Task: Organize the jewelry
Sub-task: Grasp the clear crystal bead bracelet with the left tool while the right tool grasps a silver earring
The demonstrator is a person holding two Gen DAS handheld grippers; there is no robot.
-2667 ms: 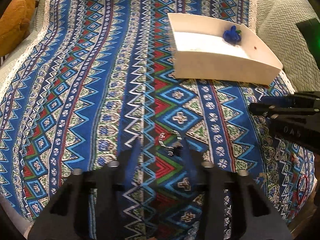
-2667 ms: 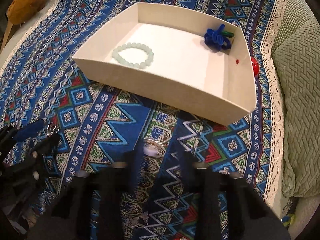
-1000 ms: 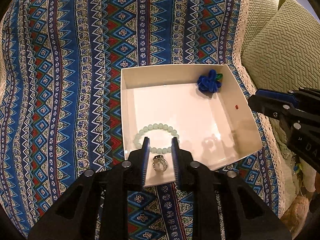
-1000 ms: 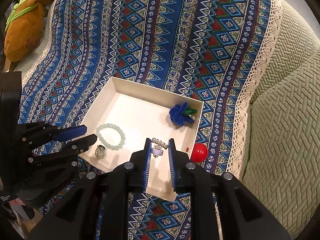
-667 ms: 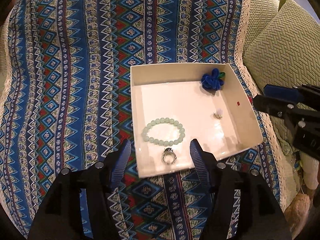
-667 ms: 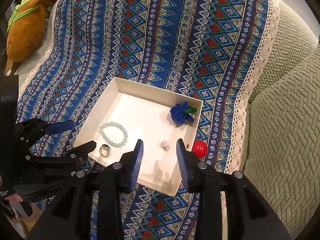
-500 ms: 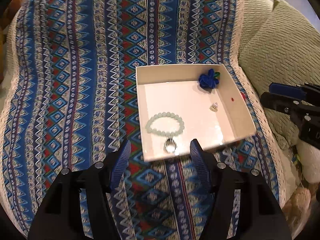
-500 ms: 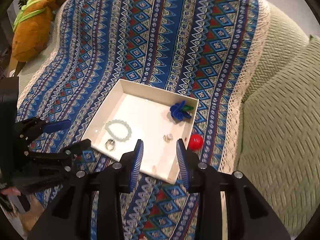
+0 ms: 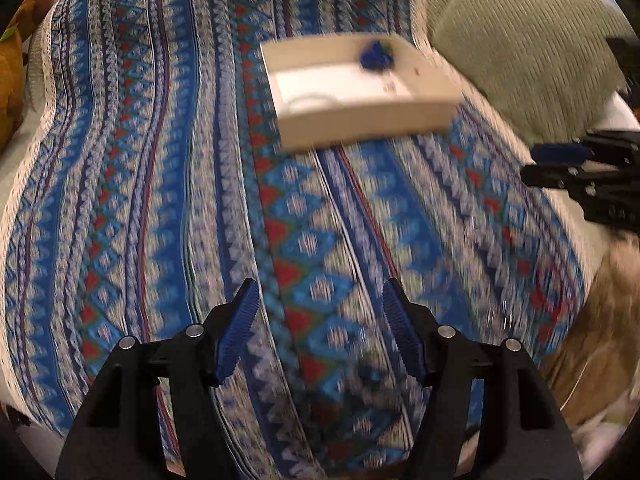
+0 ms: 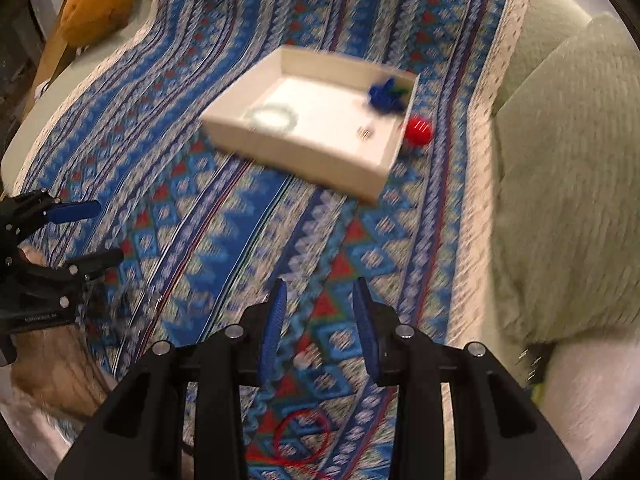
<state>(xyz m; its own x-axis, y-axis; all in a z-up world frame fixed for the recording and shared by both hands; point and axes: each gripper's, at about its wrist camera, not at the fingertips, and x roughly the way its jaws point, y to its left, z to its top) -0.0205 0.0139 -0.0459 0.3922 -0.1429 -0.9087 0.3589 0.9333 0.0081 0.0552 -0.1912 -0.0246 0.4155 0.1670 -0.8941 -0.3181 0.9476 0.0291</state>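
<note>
The white tray lies on the patterned blue cloth. In it are a pale green bead bracelet, a blue flower piece and a small silver piece. My left gripper is open and empty, low over the cloth, well in front of the tray. My right gripper is open and empty, also in front of the tray. A red thin hoop and a small pale piece lie on the cloth near the right gripper. Both views are blurred.
A red ball sits against the tray's right side. Green cushions stand at the right. A brown plush toy is at the far left. The cloth's front edge drops off near both grippers.
Both grippers let go of their pieces in the tray, opened, and pulled back and down toward the cloth's front edge. The tray now looks farther away.
</note>
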